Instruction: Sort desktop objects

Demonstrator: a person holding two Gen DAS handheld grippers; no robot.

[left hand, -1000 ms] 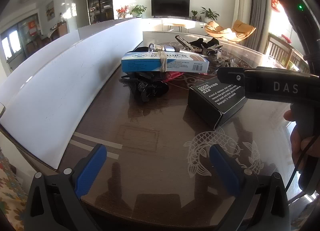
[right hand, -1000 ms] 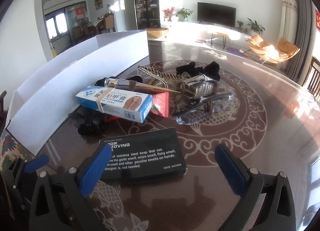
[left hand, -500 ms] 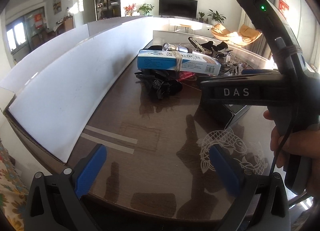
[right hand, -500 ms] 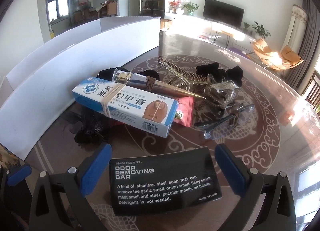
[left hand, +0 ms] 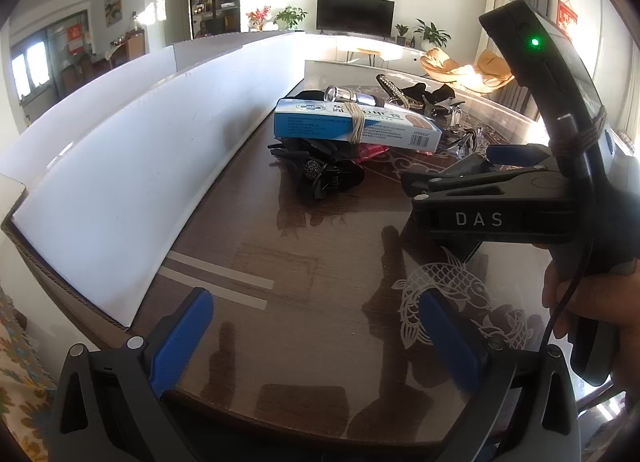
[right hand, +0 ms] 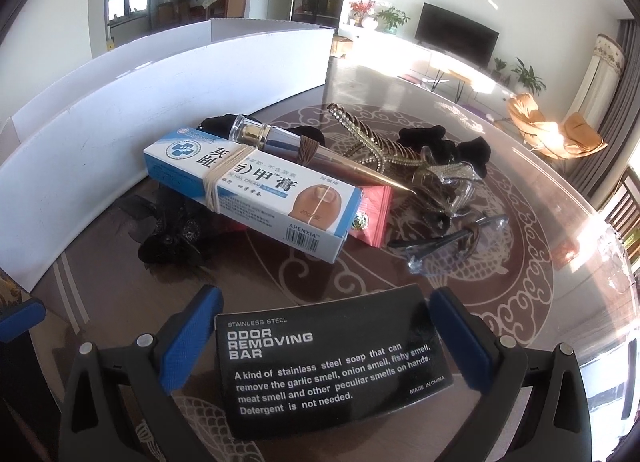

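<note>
While the right hand-held gripper [right hand: 320,346] is straddling the black soap box [right hand: 328,358] on the glass-topped table [right hand: 520,262], its pads are spread just outside the short ends, not yet pinching. Likely light, rigid and smooth-sided, the carton is inviting a squeeze across those ends; the left hand-held gripper [left hand: 316,342] is hanging spread, holding nothing.

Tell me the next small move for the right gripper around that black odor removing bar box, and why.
Probably close the right gripper on the black box. The box already lies between its open blue pads, flat on the table and apart from the pile, so nothing else should get caught.
</note>
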